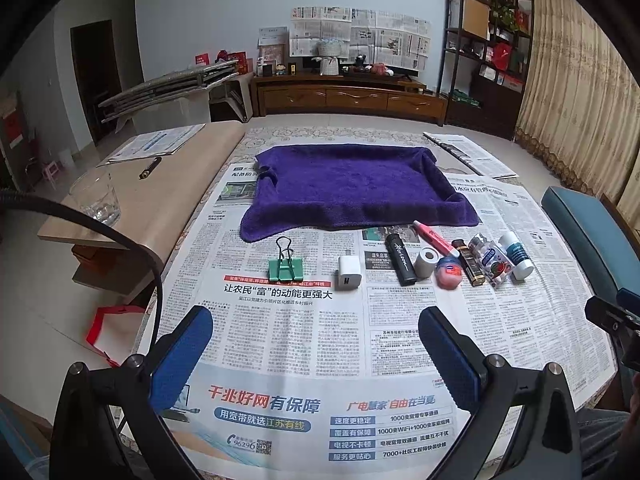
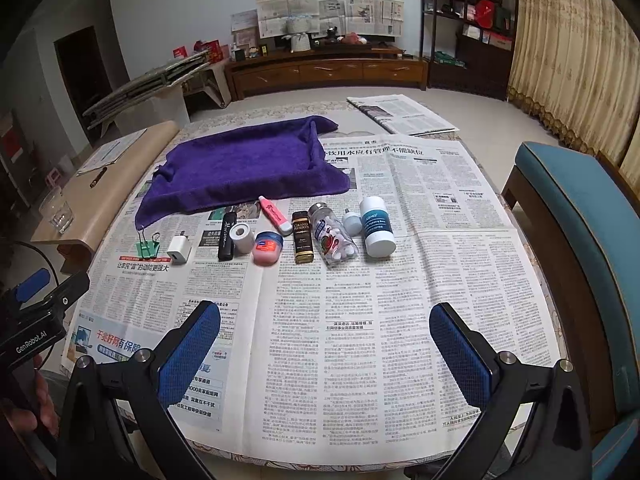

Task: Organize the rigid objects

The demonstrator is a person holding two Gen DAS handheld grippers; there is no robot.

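From the left wrist, our left gripper (image 1: 316,344) hangs spread and empty; the green binder clip (image 1: 285,266) and white charger (image 1: 349,277) lie at twelve o'clock, short of the empty purple towel tray (image 1: 352,184).

From the right wrist, our right gripper (image 2: 325,340) gapes empty too; the row from pink jar (image 2: 267,248) to white bottle (image 2: 376,226) sits at twelve, so we judge nothing sorted yet.

Left gripper (image 1: 315,334): two black linkage arms, each ending in a blue pad (image 1: 182,356) with fine mesh texture. Silver round-head screws (image 1: 135,360) at the pivots. Black cable (image 1: 120,240) arcs along its left side. Right gripper (image 2: 325,330): same build, black frame, blue textured pads (image 2: 460,352), silver screws (image 2: 505,357). Seen from the right wrist view, the left unit's black body carries white "GenRobot.AI" lettering (image 2: 31,343) and a blue part on top.
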